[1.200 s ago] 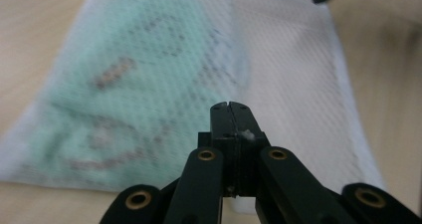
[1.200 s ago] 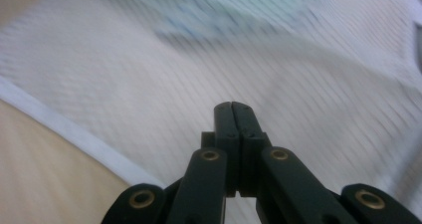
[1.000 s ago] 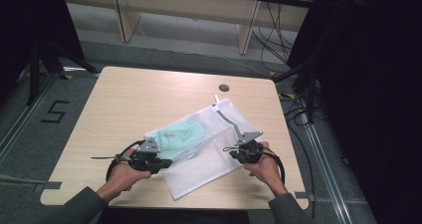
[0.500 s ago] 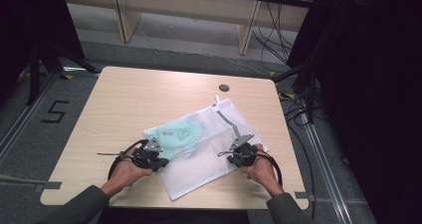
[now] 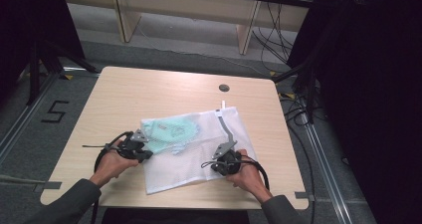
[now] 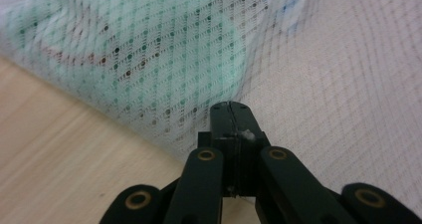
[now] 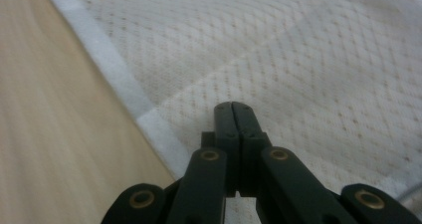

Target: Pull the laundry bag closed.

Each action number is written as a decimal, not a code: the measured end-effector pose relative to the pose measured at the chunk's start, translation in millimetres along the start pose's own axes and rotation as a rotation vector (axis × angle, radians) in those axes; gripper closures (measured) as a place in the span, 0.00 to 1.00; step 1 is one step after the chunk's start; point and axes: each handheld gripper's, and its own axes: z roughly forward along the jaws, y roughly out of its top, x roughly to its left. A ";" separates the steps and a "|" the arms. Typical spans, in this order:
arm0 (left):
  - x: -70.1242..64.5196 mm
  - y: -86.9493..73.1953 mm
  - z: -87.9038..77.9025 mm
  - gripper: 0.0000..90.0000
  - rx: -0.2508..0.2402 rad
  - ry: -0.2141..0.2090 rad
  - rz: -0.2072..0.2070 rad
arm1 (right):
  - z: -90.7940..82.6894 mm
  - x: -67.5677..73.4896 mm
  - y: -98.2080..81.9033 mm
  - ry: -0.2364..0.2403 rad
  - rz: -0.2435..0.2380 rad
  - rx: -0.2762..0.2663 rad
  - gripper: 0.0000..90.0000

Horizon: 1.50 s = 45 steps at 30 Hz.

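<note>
A white mesh bag (image 5: 199,154) lies on the wooden table (image 5: 149,94) with a pale green garment (image 5: 169,132) inside its left half. My left gripper (image 5: 145,154) is at the bag's left edge; in the left gripper view (image 6: 231,107) its jaws are pressed together with mesh (image 6: 323,84) gathered at the tips and the green garment (image 6: 164,50) just beyond. My right gripper (image 5: 217,165) is on the bag's right side below the grey zip strip (image 5: 226,127); its jaws (image 7: 233,107) are closed on the mesh (image 7: 298,59) near the hemmed edge (image 7: 114,79).
A round grommet (image 5: 224,87) is set in the table near its far edge. Dark curtains and cables stand to the right of the table, wooden furniture legs behind it. Bare tabletop surrounds the bag, widest at the far left.
Both hands have moved toward the near left of the table, and the bag has swung with them, its near corner shifting left.
</note>
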 end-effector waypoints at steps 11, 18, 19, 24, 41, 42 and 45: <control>23.2 -10.1 -9.8 1.00 0.019 0.054 -0.008 | 14.5 28.0 23.4 0.076 -0.082 -0.017 1.00; 31.0 -14.8 -14.0 1.00 0.024 0.082 -0.013 | 21.8 39.2 35.3 0.119 -0.090 -0.022 1.00; 33.1 -15.5 -15.0 1.00 0.031 0.079 -0.012 | 21.8 39.2 35.3 0.119 -0.090 -0.022 1.00; 41.5 -19.6 -19.8 1.00 0.048 0.103 -0.007 | 28.1 46.5 45.2 0.151 -0.117 -0.029 1.00; 23.2 -12.2 -27.9 0.96 -0.048 0.088 -0.023 | -13.9 36.8 19.0 0.096 -0.074 -0.087 0.92; 19.6 -10.4 -28.8 0.95 -0.058 0.080 -0.018 | -20.9 37.9 7.6 0.084 -0.050 -0.090 0.90; 4.1 -3.1 -28.0 0.94 -0.074 0.030 0.011 | -26.4 38.9 -3.9 0.097 -0.037 -0.089 0.88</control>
